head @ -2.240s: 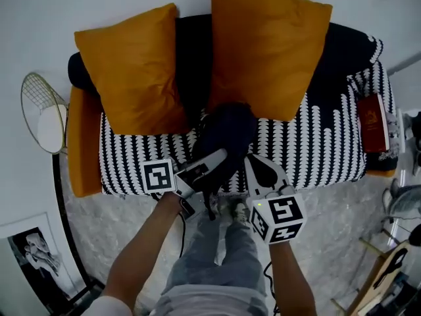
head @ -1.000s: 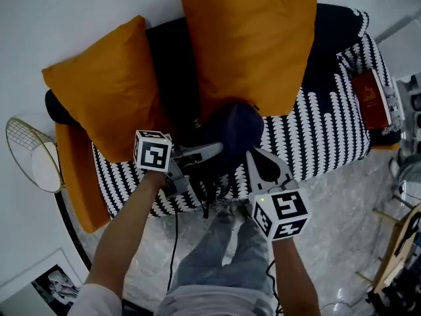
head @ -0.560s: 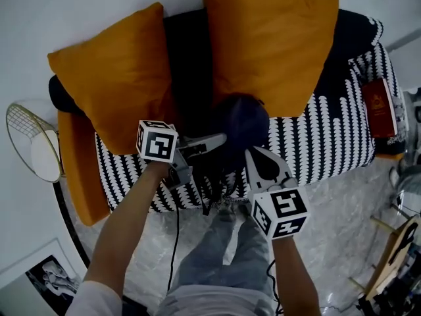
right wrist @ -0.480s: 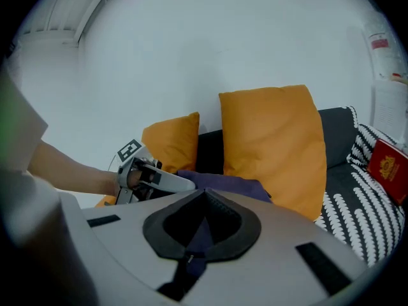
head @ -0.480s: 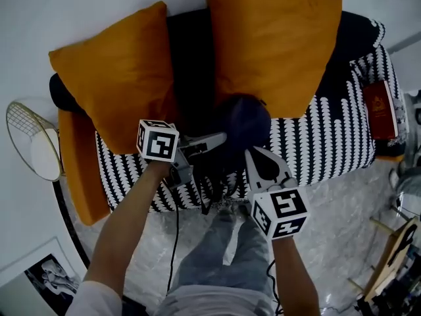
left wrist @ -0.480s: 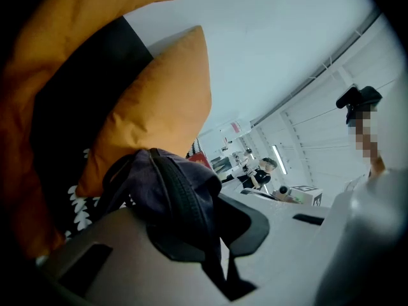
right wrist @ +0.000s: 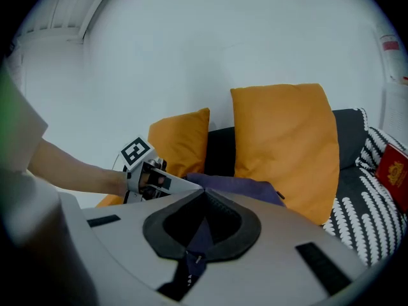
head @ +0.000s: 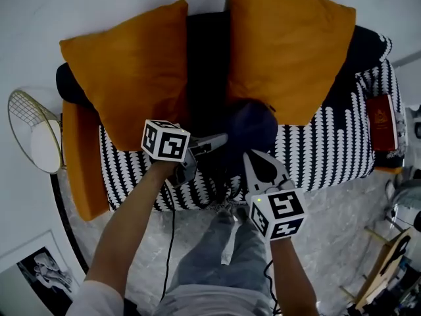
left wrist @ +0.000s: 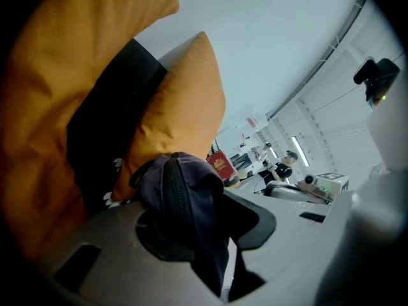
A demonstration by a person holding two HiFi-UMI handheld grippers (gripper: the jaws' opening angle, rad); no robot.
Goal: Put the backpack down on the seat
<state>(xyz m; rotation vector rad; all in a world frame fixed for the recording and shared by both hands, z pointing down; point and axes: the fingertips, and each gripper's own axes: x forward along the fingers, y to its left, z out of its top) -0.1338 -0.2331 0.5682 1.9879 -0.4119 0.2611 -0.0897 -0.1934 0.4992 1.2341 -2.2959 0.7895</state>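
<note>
Orange cushions [head: 131,64] are leaning against the back of a sofa [head: 316,150] with a black-and-white patterned seat. In the head view, a dark backpack [head: 247,127] is sitting over the middle of the sofa seat, just below the gap between the cushions. Whether its full weight is on the sofa cannot be told. The left gripper [head: 217,140] is reaching in level over the sofa's front edge and touching the backpack's side. The right gripper [head: 248,155] is pointing at the backpack's lower part from just off the sofa's front. A red book [head: 383,120] is lying at the far end of the sofa. A wire basket [head: 33,130] is standing beyond the sofa's orange arm [head: 79,157].

In the left gripper view, the jaws have just been opening and are standing a little apart. The backpack's dark cloth and zip are hanging between them. A sliver of light is showing between the cloth and one jaw, so the pads are not squeezing it. Behind the backpack the cushions are propping against the sofa's dark back, and a person [left wrist: 284,167] is standing well beyond the sofa.

In the right gripper view, the jaws are pressing together on a dark strap [right wrist: 191,260] of the backpack. The strap is dangling down between the pads. The backpack's bulk is lying just past the jaw tips, against the foot of the larger sofa cushion.
</note>
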